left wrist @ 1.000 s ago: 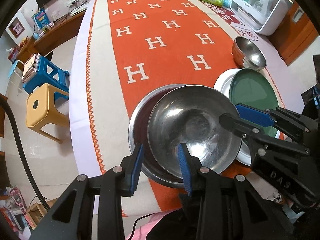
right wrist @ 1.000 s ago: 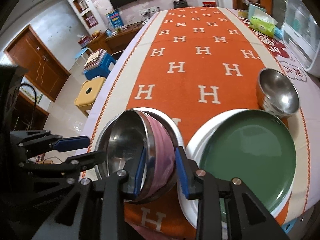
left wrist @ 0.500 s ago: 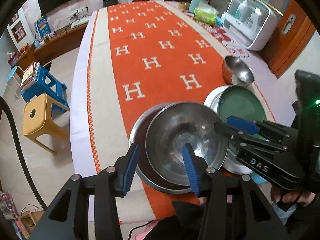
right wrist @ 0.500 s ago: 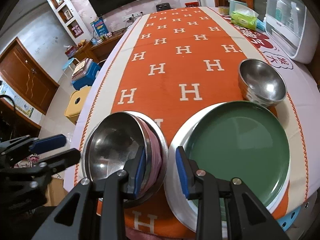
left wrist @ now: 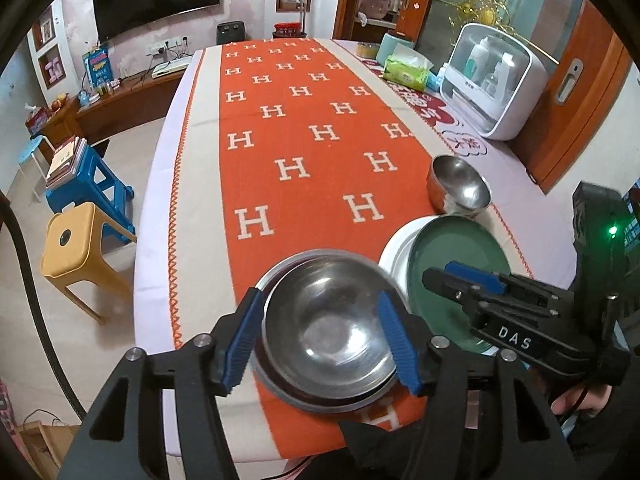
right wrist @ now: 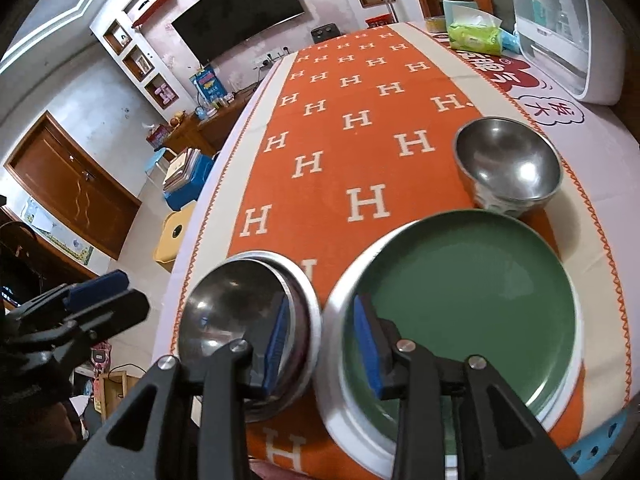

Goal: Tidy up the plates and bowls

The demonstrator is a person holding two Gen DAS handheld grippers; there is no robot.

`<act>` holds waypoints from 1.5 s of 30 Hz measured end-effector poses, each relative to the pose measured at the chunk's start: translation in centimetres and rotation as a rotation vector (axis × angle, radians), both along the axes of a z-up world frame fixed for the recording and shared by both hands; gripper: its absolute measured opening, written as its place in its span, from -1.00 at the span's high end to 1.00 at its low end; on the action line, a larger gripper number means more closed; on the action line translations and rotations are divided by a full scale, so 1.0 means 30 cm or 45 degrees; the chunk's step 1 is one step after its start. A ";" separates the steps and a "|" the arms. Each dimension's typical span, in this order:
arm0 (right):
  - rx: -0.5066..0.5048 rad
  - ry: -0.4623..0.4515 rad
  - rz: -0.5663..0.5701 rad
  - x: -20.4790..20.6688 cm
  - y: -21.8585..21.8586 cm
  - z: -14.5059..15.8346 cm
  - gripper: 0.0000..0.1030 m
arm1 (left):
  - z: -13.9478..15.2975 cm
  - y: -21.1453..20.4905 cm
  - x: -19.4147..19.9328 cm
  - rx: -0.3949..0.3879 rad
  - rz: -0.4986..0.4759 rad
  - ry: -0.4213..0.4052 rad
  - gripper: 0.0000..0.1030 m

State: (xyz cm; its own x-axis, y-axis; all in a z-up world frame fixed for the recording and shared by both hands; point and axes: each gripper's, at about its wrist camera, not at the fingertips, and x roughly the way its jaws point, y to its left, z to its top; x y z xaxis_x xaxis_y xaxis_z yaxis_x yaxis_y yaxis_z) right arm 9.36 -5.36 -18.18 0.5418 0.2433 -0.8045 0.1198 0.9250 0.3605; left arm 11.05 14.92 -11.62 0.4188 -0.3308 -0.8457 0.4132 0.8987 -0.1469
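Observation:
A steel bowl (left wrist: 328,328) sits nested in a wider steel bowl (left wrist: 280,276) at the table's near edge; the pair also shows in the right wrist view (right wrist: 224,312). Beside it a green plate (right wrist: 460,300) lies on a white plate (right wrist: 340,364). A smaller steel bowl (right wrist: 508,164) stands behind them. My left gripper (left wrist: 320,340) is open and empty, raised above the nested bowls. My right gripper (right wrist: 324,340) is open and empty, raised over the gap between bowls and plates.
An orange runner with white H marks (left wrist: 304,128) covers the long table. A white storage box (left wrist: 496,76), a green tissue pack (left wrist: 404,72) and a tin stand far right. A yellow stool (left wrist: 72,248) and a blue stool (left wrist: 88,176) stand on the floor at left.
Both grippers have lifted up and back from the nested bowls. My left jaws have opened wider. The top bowl now rests in the wider bowl, free of both grippers.

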 end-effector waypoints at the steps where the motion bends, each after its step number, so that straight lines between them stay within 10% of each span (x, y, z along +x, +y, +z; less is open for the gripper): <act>1: -0.002 0.004 0.001 0.000 -0.013 0.000 0.34 | 0.003 -0.010 -0.002 -0.006 0.005 -0.005 -0.25; 45: -0.189 -0.036 0.281 0.165 -0.698 0.032 0.21 | -0.049 -0.600 0.150 -0.227 0.471 0.003 -0.53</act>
State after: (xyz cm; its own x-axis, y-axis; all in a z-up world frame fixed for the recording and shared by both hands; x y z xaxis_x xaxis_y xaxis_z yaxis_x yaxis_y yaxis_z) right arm 14.31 -26.30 -17.21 0.5113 0.2388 -0.8256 -0.0988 0.9706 0.2195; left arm 15.53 -3.08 -13.08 0.5350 -0.2993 -0.7900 0.0660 0.9471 -0.3141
